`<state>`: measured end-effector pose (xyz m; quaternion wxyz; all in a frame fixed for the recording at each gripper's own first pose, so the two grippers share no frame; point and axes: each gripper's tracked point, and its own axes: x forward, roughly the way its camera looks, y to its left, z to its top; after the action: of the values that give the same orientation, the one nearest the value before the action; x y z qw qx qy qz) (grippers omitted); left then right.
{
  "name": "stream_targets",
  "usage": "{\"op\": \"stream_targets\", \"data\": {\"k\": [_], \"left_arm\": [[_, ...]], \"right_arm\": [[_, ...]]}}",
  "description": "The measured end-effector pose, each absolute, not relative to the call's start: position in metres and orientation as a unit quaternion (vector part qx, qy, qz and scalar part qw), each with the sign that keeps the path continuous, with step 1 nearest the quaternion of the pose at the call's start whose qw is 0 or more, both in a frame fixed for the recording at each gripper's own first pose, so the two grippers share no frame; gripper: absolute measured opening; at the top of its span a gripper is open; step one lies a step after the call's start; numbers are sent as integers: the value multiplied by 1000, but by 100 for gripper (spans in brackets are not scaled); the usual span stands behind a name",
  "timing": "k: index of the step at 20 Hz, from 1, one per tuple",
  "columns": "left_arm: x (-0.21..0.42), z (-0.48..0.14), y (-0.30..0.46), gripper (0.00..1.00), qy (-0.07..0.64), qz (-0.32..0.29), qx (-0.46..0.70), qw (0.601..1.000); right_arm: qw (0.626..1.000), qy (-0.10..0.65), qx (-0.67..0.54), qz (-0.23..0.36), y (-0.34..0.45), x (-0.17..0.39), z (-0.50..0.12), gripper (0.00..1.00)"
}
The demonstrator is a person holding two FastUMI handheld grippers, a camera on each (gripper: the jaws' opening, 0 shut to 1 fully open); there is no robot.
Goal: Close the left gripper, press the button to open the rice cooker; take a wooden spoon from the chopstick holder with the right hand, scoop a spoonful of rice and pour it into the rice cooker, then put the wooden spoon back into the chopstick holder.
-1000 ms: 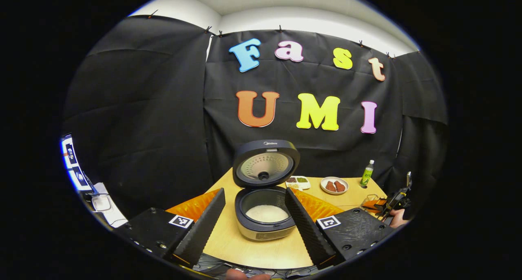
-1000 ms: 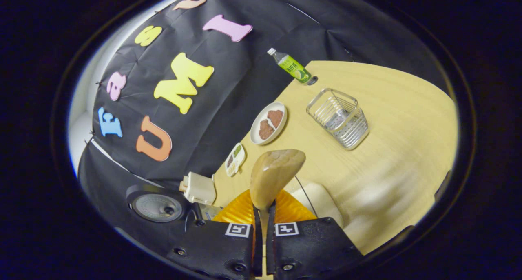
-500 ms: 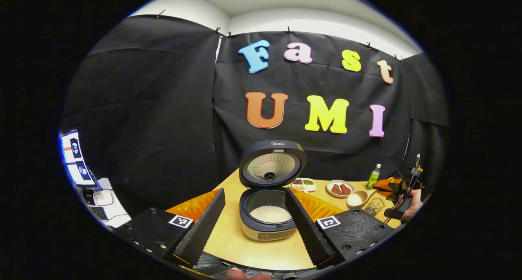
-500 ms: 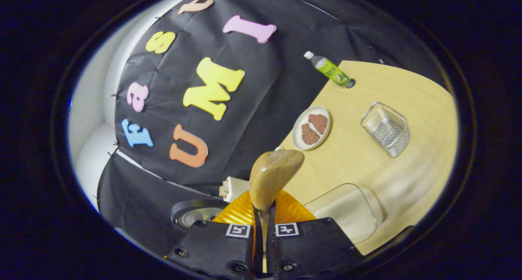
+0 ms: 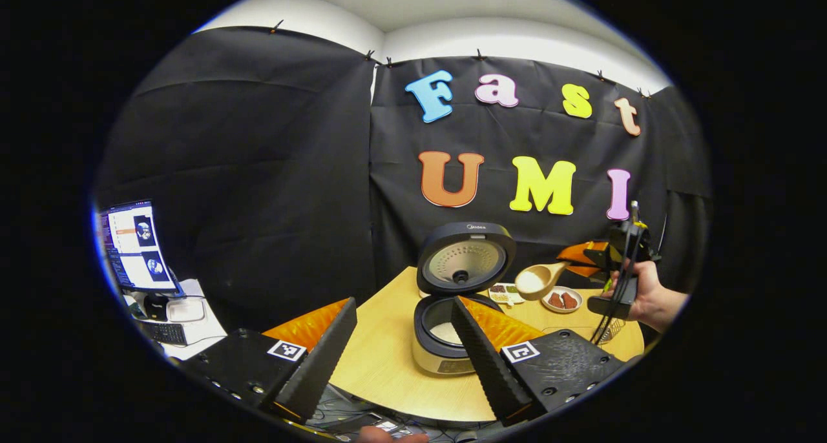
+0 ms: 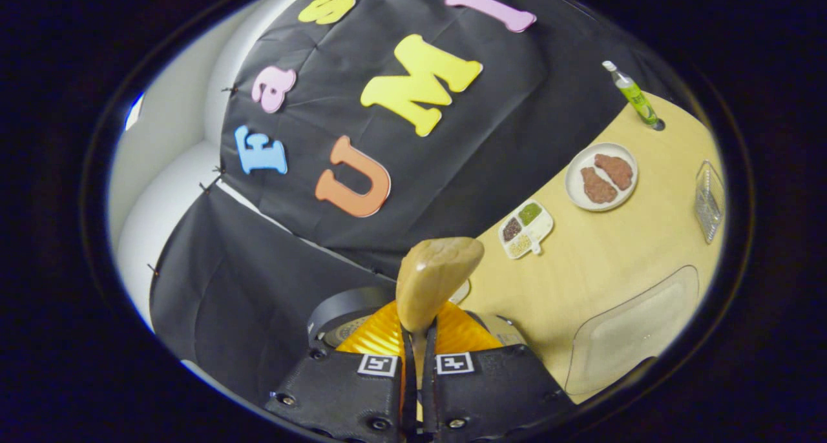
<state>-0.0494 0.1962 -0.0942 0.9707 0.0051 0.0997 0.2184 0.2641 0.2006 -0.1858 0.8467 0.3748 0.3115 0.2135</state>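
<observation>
In the right gripper view, at the bottom centre, I see my right gripper (image 6: pixel 417 359) with its fingers pressed together on the handle of the wooden spoon (image 6: pixel 434 280); the bowl rises just above the fingertips, at the middle of the frame. In the left gripper view, my left gripper (image 5: pixel 404 349) has its fingers spread wide and holds nothing. Between them, further on the bench (image 5: pixel 381 365), stands the rice cooker (image 5: pixel 452 314) with its lid up and rice inside. At centre right the spoon carries rice, above and right of the pot. The chopstick holder (image 6: pixel 707 201) lies at the right edge of the right gripper view.
</observation>
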Motion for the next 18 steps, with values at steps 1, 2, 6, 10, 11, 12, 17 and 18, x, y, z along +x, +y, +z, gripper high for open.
{"op": "stream_targets", "data": {"k": [1, 2, 6, 10, 11, 12, 17, 18], "left_arm": [[-56, -97, 201, 95, 106, 220, 12, 970], [-62, -97, 206, 94, 107, 222, 14, 969], [-76, -99, 215, 94, 110, 232, 15, 966], [-81, -100, 219, 94, 108, 237, -6, 965], [-78, -100, 216, 95, 106, 233, -16, 967], [-77, -99, 215, 95, 103, 230, -22, 968], [-76, -98, 218, 95, 94, 214, -12, 972], [-76, -97, 219, 95, 91, 212, -11, 973]], "right_arm": [[852, 315, 359, 215, 212, 264, -192, 8], [858, 317, 342, 217, 222, 264, -198, 8], [882, 313, 281, 211, 246, 265, -217, 9], [898, 309, 242, 200, 258, 264, -231, 9], [903, 305, 226, 200, 261, 263, -232, 9], [908, 299, 211, 203, 264, 262, -232, 9], [927, 271, 141, 215, 280, 255, -232, 8], [931, 265, 130, 215, 282, 254, -229, 9]]}}
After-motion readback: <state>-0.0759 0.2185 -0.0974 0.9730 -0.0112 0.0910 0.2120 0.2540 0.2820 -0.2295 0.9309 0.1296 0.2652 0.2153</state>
